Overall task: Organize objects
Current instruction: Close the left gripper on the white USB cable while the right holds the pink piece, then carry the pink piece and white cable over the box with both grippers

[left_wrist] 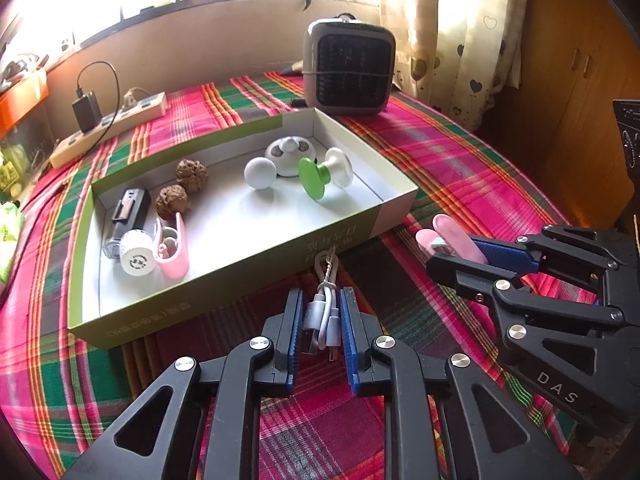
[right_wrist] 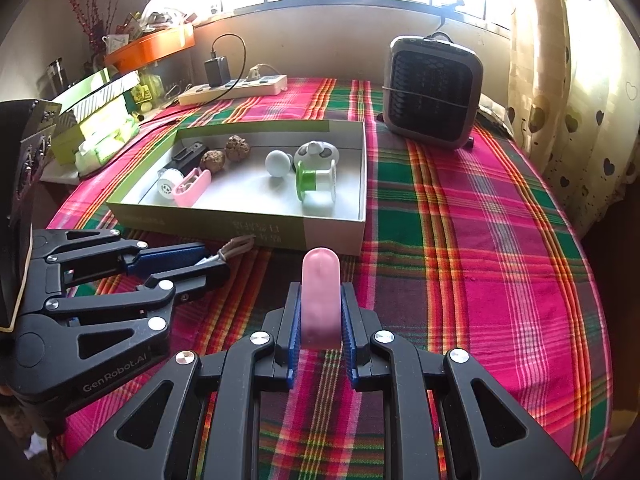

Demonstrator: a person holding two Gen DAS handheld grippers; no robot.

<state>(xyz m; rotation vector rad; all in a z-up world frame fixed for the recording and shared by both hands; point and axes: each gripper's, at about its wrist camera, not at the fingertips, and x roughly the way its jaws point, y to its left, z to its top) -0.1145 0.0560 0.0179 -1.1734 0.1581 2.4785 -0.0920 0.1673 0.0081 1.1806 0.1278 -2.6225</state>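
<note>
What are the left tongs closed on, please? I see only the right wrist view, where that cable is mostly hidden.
Observer: A bundled white cable, tied near its loop, sits pinched between the pads of the left tongs.
Operator: Which way do its plugs face?
Observer: Back toward the base of the tongs; the looped end points at the box.
Operator: Is my pink clip one solid bar?
Observer: No. In the left wrist view the clip has two arms, spread apart at the tip beyond the right tongs.
</note>
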